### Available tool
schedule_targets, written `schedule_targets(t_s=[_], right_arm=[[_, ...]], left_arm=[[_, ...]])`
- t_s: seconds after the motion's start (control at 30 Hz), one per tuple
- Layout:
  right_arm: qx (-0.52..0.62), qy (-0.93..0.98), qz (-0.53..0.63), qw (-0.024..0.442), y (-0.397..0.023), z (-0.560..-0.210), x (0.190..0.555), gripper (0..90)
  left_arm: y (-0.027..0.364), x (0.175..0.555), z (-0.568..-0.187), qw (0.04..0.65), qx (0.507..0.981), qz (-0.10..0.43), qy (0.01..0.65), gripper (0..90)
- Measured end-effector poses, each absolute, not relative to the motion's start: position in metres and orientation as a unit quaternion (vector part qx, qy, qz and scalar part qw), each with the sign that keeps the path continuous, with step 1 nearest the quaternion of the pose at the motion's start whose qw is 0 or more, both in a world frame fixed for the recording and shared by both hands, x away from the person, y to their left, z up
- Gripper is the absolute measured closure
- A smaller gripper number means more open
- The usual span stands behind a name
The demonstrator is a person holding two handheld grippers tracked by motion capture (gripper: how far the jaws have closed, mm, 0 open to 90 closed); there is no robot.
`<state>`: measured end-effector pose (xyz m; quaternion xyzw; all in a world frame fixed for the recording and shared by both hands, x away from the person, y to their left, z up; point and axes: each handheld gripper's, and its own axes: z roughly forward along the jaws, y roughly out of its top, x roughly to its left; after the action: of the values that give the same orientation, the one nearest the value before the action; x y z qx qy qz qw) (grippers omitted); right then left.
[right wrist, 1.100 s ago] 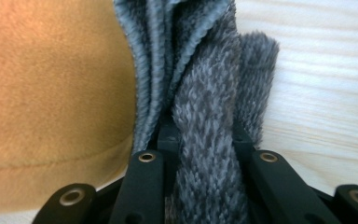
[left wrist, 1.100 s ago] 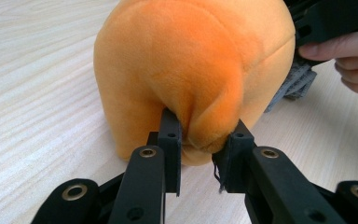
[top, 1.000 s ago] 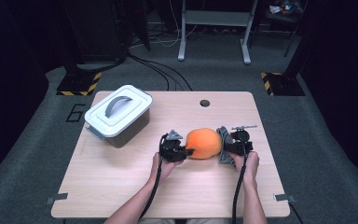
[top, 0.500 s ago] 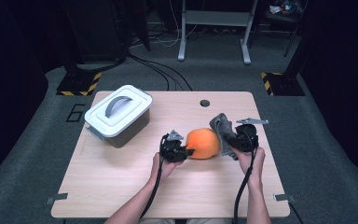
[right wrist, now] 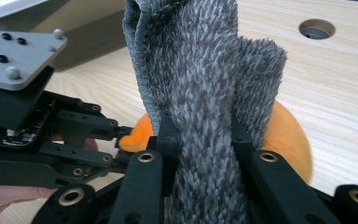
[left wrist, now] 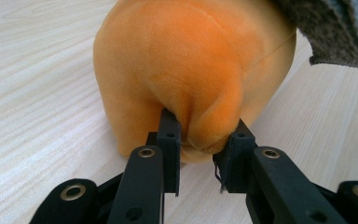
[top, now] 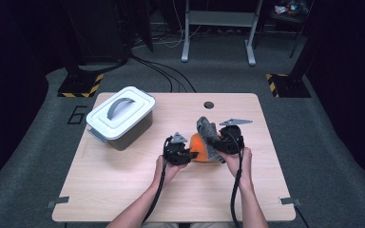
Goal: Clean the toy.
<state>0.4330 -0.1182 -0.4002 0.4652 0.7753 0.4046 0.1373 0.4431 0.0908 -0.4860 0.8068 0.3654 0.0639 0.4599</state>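
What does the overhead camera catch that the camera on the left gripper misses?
High view alone: the white lidded box at the table's far left, the hole near the table's far edge, both forearms, the right gripper shut on the grey cloth, and the floor with its cables.

Left gripper view alone: the close grip, with the left gripper pinching a fold of the orange plush between its black jaws.

Both: the plush, an edge of the cloth over it, and the wooden table.
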Motion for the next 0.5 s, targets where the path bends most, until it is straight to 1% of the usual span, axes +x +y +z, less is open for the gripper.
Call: schedule_targets(t_s=[0.07, 0.3, 0.43, 0.5], right_arm=[[0.459, 0.780, 0.402, 0.136, -0.111, -0.400, 0.433, 73.5], [0.450, 0.799, 0.369, 0.154, -0.087, -0.408, 0.435, 73.5], [0.444, 0.806, 0.346, 0.185, -0.084, -0.411, 0.435, 74.1], [0.444, 0.805, 0.342, 0.193, -0.086, -0.412, 0.435, 74.2]], left_arm=[[0.090, 0.443, -0.486, 0.461, 0.807, 0.066, 0.364, 73.3], [0.091, 0.444, -0.486, 0.458, 0.811, 0.066, 0.358, 73.3], [0.090, 0.443, -0.486, 0.461, 0.809, 0.068, 0.358, 73.4], [0.089, 0.443, -0.486, 0.462, 0.808, 0.068, 0.359, 73.4]])
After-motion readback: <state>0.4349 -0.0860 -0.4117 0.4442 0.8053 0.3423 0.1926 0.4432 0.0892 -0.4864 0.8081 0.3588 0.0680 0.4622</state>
